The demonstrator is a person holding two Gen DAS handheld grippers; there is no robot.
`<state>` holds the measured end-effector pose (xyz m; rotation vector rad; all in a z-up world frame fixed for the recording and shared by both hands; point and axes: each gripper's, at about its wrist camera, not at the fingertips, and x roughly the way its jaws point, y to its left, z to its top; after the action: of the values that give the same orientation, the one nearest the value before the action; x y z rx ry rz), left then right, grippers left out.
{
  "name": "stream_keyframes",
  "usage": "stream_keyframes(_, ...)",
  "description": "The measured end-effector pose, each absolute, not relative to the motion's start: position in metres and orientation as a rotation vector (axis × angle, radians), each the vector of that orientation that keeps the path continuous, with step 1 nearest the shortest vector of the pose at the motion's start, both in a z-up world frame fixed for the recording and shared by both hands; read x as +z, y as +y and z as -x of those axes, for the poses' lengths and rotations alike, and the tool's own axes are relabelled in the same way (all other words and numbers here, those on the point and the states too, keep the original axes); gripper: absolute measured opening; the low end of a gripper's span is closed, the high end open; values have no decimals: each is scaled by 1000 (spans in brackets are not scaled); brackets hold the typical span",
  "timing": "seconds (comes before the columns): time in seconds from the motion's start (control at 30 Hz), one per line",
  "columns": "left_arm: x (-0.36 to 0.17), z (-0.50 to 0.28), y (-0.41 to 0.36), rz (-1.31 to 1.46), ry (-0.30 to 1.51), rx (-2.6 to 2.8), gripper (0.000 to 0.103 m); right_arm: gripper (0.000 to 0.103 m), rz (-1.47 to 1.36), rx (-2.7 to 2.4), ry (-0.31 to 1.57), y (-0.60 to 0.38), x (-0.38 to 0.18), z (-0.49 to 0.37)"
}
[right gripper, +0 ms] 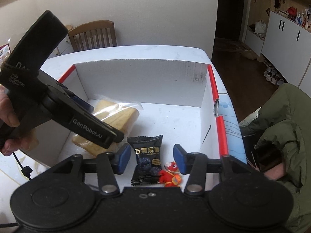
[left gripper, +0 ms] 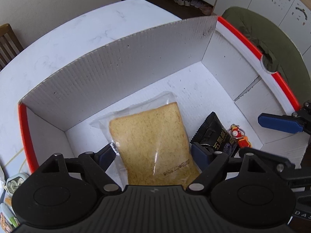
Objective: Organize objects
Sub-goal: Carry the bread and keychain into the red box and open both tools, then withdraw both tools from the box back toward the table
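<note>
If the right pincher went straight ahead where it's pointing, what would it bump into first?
Probably the black snack packet: it lies on the box floor right between and ahead of the open right gripper, with the little red toy beside it. Depth is uncertain.

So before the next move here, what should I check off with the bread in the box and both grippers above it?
1. Bagged bread inside the box: ok, over the box floor.
2. Left gripper clear of the bread: cannot tell; its fingers sit right at the bag's edges.
3. Right gripper open and empty: ok.
4. Black snack packet and red toy keychain in the box: ok, lying side by side under the right gripper.
5. Room between the two grippers: cannot tell; in the right wrist view the left gripper's body looks close to the right gripper's finger.
</note>
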<state>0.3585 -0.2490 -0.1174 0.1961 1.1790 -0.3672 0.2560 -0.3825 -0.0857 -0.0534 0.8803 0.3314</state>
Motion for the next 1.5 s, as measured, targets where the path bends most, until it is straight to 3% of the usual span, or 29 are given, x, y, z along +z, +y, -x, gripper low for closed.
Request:
stream_keyframes(0.1,-112,-357,-245,-174,1163,-363,98,58,44,342,871,-382,-82,-251)
stream_keyframes(0.83,-38,-294,-185,-41,959,-440,98,74,60,344,807,-354,-35,-214)
stream_keyframes(0.97,-27,-277,-162,-23,925,-441,98,81,53,350,791,-338,-27,-206)
stream_keyframes(1.17,-14,-249,-119,-7,871,-411,98,101,10,375,772,-311,-19,-194)
stream_keyframes(1.5,-23,-210,-36,29,857,-320,98,102,-12,400,793,-248,-19,-183)
